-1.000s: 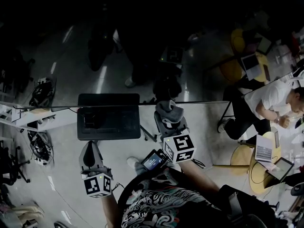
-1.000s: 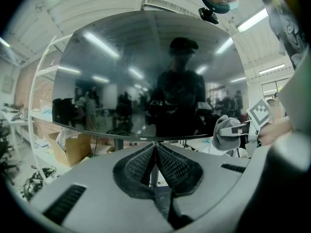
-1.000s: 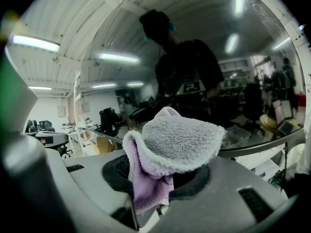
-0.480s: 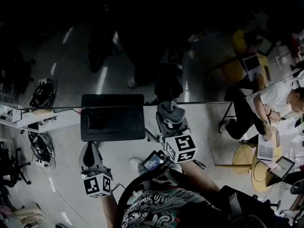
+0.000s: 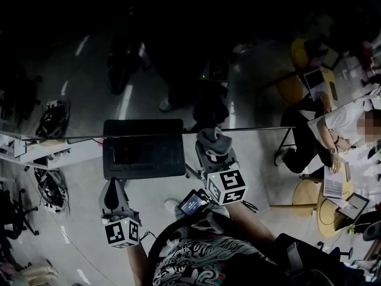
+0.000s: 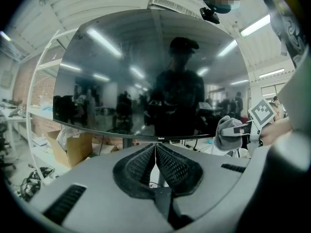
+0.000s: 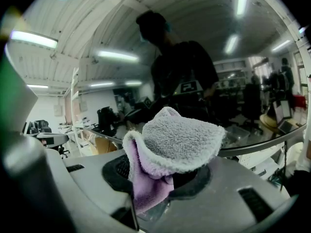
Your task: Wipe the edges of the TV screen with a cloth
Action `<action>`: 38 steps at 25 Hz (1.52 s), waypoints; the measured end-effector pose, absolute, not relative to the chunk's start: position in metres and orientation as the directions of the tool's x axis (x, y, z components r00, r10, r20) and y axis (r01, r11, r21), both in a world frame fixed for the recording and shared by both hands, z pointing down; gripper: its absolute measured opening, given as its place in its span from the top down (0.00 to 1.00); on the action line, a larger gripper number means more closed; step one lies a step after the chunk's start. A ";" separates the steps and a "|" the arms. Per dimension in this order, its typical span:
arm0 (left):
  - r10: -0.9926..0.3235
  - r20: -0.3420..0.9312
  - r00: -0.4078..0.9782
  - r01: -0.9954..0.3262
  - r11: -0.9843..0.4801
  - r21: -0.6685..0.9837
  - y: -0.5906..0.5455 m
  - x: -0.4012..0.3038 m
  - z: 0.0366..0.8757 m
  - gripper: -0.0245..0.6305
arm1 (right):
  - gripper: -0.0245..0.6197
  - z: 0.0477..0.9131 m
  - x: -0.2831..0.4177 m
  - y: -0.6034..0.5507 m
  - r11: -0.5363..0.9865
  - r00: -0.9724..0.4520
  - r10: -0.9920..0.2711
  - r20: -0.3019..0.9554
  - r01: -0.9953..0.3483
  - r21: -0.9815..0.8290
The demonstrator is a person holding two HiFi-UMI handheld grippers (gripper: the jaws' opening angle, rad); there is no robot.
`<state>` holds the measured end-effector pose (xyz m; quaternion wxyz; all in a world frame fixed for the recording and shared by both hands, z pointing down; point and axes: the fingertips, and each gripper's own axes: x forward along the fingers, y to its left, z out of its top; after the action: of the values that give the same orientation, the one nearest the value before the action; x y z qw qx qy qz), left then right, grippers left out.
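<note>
"Gripping what, head view?"
"My right claw (image 5: pixel 214 149) clamps the cloth (image 5: pixel 213 138) at the TV screen (image 5: pixel 166 82)'s lower edge, which runs sideways."
"Left gripper view?"
"Left claw (image 6: pixel 154 152) pressed together, empty."
"Right gripper view?"
"Edge just behind the cloth."

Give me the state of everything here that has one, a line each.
TV screen: off, dark, mirroring the room.
cloth: bunched, clamped in the right gripper, at the screen's lower edge.
right gripper: shut on the cloth.
left gripper: shut, empty, clear of the screen.
</note>
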<state>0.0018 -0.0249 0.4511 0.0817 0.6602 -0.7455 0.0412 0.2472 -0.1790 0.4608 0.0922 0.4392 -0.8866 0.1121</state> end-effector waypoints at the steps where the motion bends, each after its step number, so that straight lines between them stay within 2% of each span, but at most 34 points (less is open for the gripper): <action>1: -0.978 0.175 -0.115 -0.991 0.125 0.048 -0.025 -0.001 0.451 0.93 | 0.70 0.460 0.245 -0.179 0.590 -0.598 -0.758 0.263 -0.799 -0.117; 38: -0.978 0.151 -0.146 -0.985 0.158 0.074 -0.012 -0.085 0.458 0.93 | 0.70 0.462 0.162 -0.166 0.620 -0.619 -0.734 0.280 -0.779 -0.094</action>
<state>-0.0846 -0.0119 0.4576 0.0817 0.6484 -0.7566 0.0211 0.1615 -0.1660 0.4624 0.1075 0.4232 -0.8936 0.1035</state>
